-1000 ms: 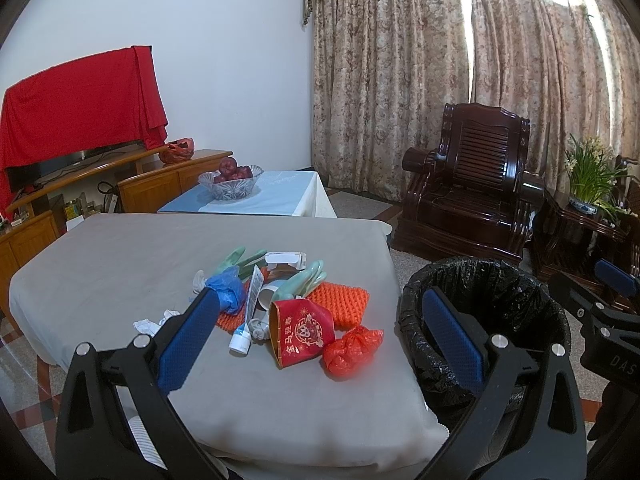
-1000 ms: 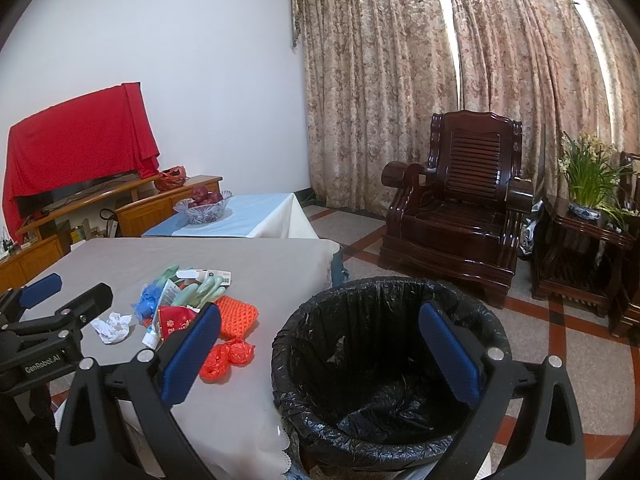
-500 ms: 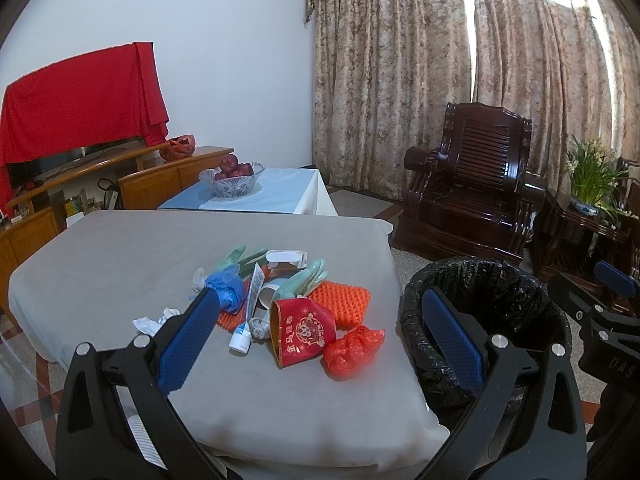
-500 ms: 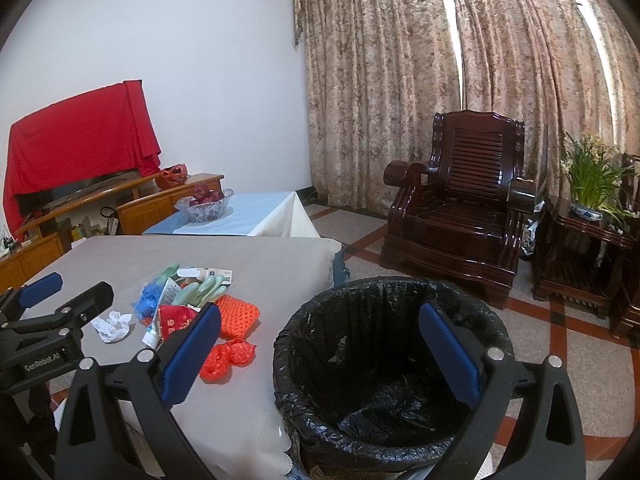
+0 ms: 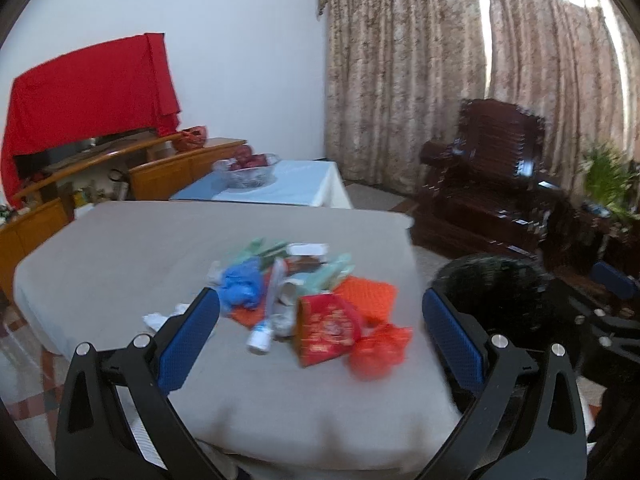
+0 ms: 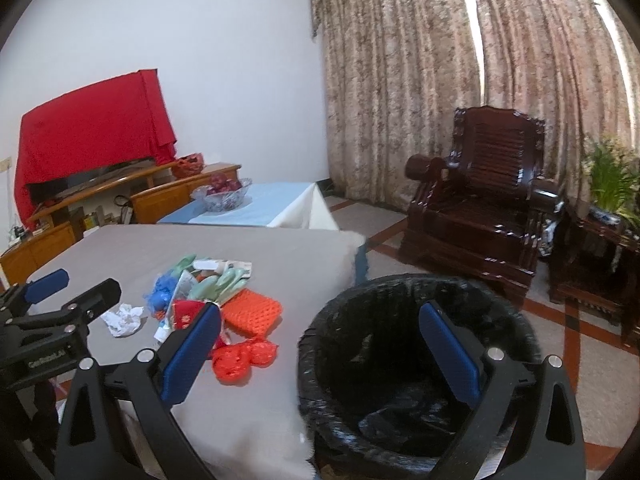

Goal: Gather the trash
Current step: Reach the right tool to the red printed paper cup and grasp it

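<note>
A pile of trash lies on the grey-covered table [image 5: 120,248]: a red paper carton [image 5: 326,328], a red plastic bag [image 5: 380,352], an orange foam net [image 5: 368,296], a blue bag [image 5: 240,290], a white tube [image 5: 266,312], green wrappers [image 5: 332,270] and crumpled white tissue [image 6: 124,318]. A bin with a black liner [image 6: 416,364] stands on the floor right of the table. My left gripper [image 5: 320,336] is open and empty, hovering before the pile. My right gripper [image 6: 320,344] is open and empty above the bin's near rim.
A low table with a blue cloth and a glass fruit bowl [image 5: 248,170] stands behind. A dark wooden armchair [image 6: 480,208] and a plant stand [image 6: 612,216] are at the right. A wooden TV cabinet with a red cloth [image 5: 88,92] lines the left wall.
The left view has shifted and blurred: the left gripper is moving, and the pile sits a little farther right between its fingers. The right gripper has barely moved. Both stay open.
</note>
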Tool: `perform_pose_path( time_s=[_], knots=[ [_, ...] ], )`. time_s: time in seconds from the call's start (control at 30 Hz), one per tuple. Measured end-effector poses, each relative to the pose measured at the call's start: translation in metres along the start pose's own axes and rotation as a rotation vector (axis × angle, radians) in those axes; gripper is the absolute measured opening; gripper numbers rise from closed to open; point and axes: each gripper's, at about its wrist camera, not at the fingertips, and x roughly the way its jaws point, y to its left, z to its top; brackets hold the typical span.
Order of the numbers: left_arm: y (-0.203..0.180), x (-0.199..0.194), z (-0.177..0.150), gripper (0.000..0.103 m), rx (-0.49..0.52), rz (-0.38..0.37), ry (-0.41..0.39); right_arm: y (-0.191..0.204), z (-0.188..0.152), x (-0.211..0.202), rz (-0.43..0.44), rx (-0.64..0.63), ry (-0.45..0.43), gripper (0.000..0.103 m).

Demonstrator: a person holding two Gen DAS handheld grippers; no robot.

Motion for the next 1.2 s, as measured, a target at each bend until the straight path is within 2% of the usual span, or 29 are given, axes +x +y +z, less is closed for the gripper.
perform_pose_path(
  time_s=[0.2, 0.3, 0.57, 0.87, 1.2],
  knots=[
    [0.052, 0.029, -0.013, 0.098, -0.08, 0.082, 0.062, 0.03, -0.01, 0.033, 0.085, -0.028, 0.059, 0.096],
    [0.074, 0.042, -0.02, 0.098, -0.103, 0.123, 0.085, 0.049, -0.013, 0.052, 0.128, -0.049, 0.09, 0.091],
    [0.117, 0.071, -0.025, 0.098, -0.151, 0.217, 0.121, 0.087, -0.021, 0.112, 0.216, -0.071, 0.177, 0.089],
    [0.139, 0.094, -0.034, 0.098, -0.15, 0.226, 0.166, 0.127, -0.04, 0.171, 0.249, -0.097, 0.267, 0.094],
    [0.152, 0.116, -0.043, 0.098, -0.159, 0.21, 0.199, 0.142, -0.055, 0.199, 0.236, -0.14, 0.328, 0.095]
  ],
)
